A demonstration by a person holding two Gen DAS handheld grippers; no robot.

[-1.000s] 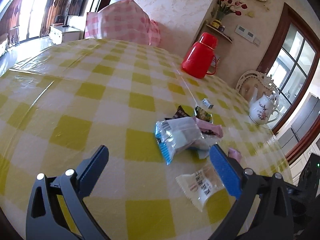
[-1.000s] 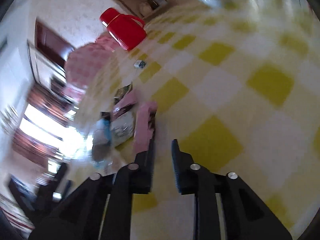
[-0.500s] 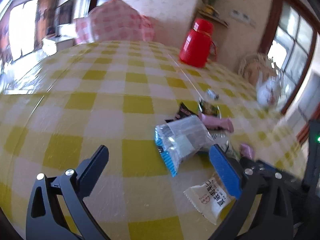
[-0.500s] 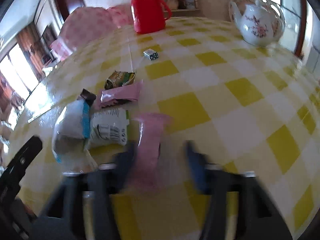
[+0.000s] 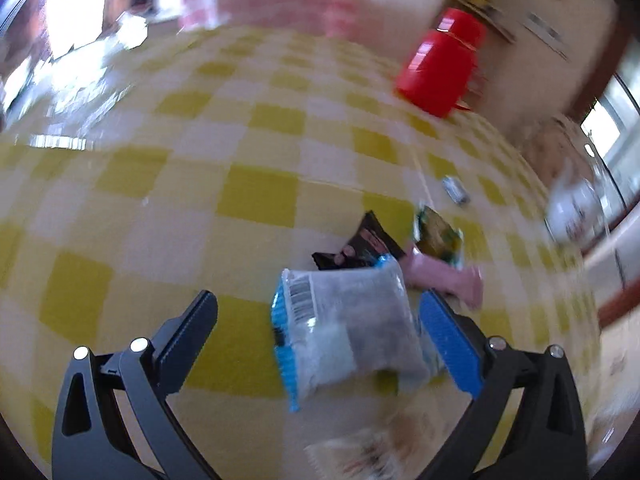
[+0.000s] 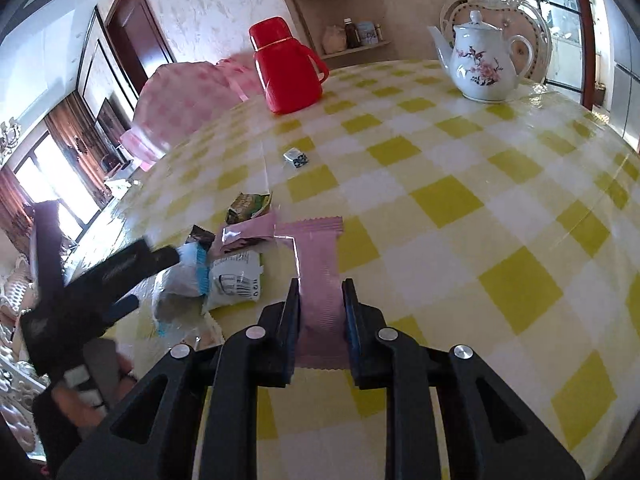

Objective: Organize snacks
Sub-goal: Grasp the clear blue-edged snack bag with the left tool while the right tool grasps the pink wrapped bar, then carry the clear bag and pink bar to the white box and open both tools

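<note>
My right gripper [image 6: 320, 300] is shut on a pink snack wrapper [image 6: 318, 264] and holds it just over the yellow checked table [image 6: 460, 200]. My left gripper [image 5: 320, 328] is open, its jaws on either side of a clear packet with blue edges [image 5: 344, 320]; it also shows in the right wrist view [image 6: 180, 276]. Around it lie a second pink wrapper [image 5: 444, 280], a black packet [image 5: 360, 244], a green packet [image 5: 438, 236] and a white packet [image 6: 236, 280]. A small wrapped sweet [image 6: 296, 157] lies farther back.
A red jug [image 6: 286, 66] stands at the far side of the table. A flowered white teapot [image 6: 482, 64] stands at the back right. A pink checked chair cover [image 6: 180, 96] rises behind the table's left edge. Another pale packet [image 5: 360, 452] lies under the left gripper.
The left gripper has moved forward, so the blue-edged packet now sits between its open jaws. The right gripper has closed on the pink wrapper and steadied.
</note>
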